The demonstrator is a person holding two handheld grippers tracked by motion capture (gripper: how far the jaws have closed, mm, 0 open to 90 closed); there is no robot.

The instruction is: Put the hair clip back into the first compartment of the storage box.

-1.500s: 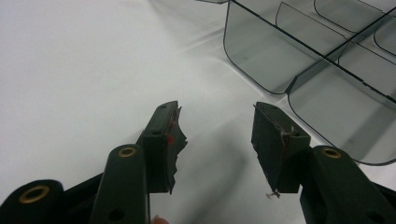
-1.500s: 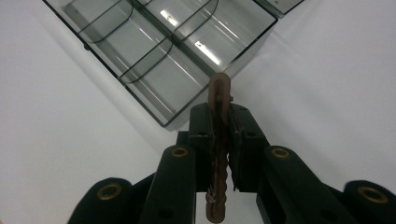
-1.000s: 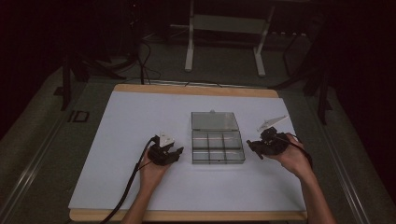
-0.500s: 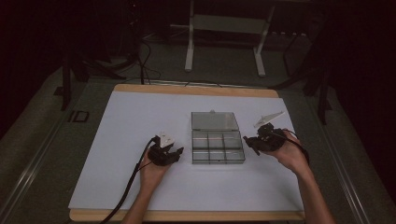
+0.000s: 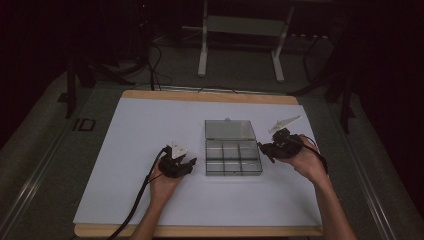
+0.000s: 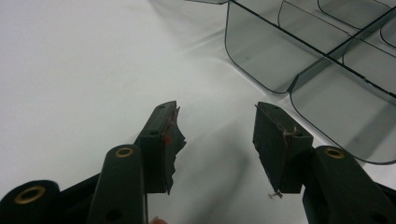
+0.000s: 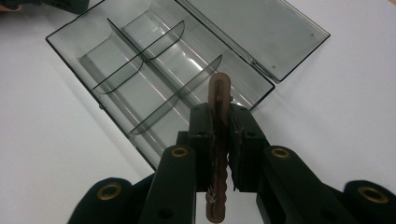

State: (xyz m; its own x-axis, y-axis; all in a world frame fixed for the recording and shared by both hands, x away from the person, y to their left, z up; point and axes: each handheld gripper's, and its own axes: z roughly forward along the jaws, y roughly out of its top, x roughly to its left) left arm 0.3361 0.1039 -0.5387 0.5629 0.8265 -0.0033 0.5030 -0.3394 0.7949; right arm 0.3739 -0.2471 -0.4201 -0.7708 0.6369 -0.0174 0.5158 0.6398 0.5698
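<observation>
A slim brown ridged plastic piece point(image 7: 219, 140), rounded at its far tip and bumpy along its lower length like a wall plug, stands clamped edge-on between the two black jaws of the right claw point(image 7: 219, 116). Its tip pokes out past the jaws and its lower end hangs below them toward the camera. In the right gripper view the piece hovers just at the near edge of a smoke-grey transparent plastic organiser box point(image 7: 154, 79), over the rim of the compartment nearest the claw. The box is divided by thin curved partitions into several compartments, none of which holds anything visible, and its flat hinged lid point(image 7: 254, 32) lies folded open on the far side.

In the high view the box point(image 5: 233, 159) sits near the middle of the white table point(image 5: 130, 130), with the right claw point(image 5: 272, 148) touching or just beside its right edge, held by the person's right hand point(image 5: 305, 160). A pale flat plate point(image 5: 284, 122) sticks up behind that claw.

On the box's left side, just apart from it, the left claw point(image 6: 217, 135) rests low over the table with its jaws spread wide and nothing between them; the box's rounded corner point(image 6: 275, 70) lies just ahead of it.
</observation>
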